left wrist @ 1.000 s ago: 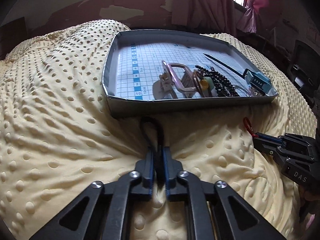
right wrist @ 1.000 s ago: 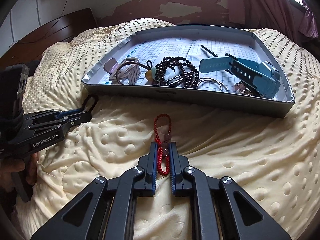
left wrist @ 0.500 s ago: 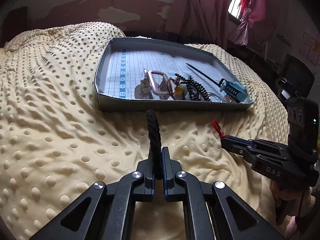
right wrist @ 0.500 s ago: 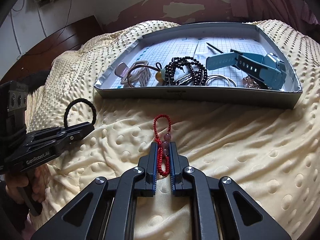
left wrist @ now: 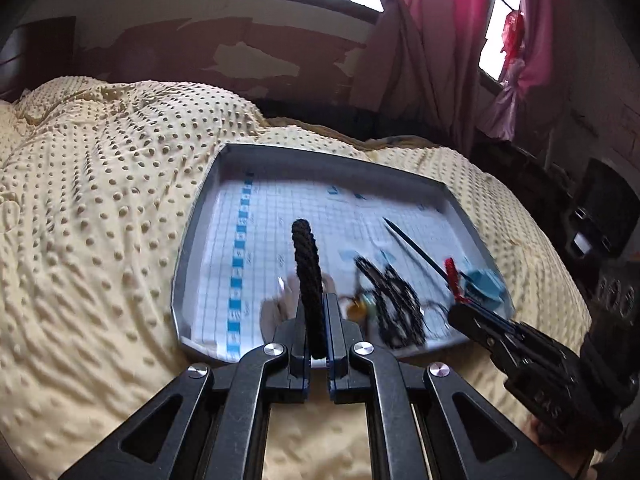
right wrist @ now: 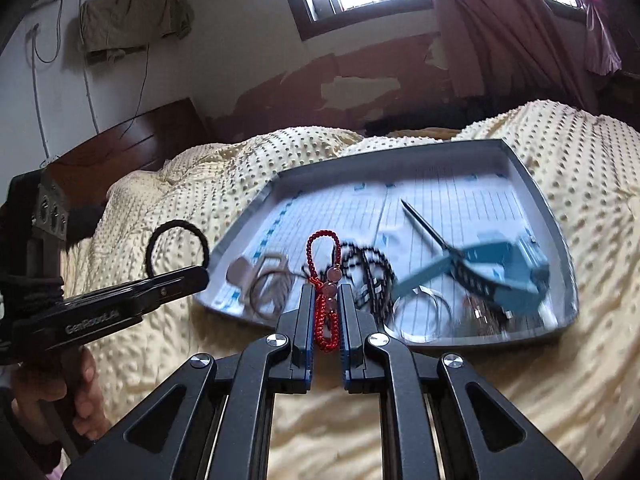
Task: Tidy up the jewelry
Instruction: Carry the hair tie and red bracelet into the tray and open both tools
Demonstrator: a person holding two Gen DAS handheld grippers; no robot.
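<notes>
The left gripper (left wrist: 316, 312) pinched a black braided hair tie (left wrist: 307, 276), a twisted loop standing up over the grey tray (left wrist: 182, 276). The right gripper (right wrist: 325, 312) clamped a red cord bracelet (right wrist: 322, 280) with pink beads, above the tray's near edge.

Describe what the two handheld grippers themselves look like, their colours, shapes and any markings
Both the left gripper and the right gripper are matte black, with angular cut-out linkages, silver round pivot screws and blue-edged finger pads. White lettering reading GenRobot.AI runs along the left gripper's side in the right wrist view.
</notes>
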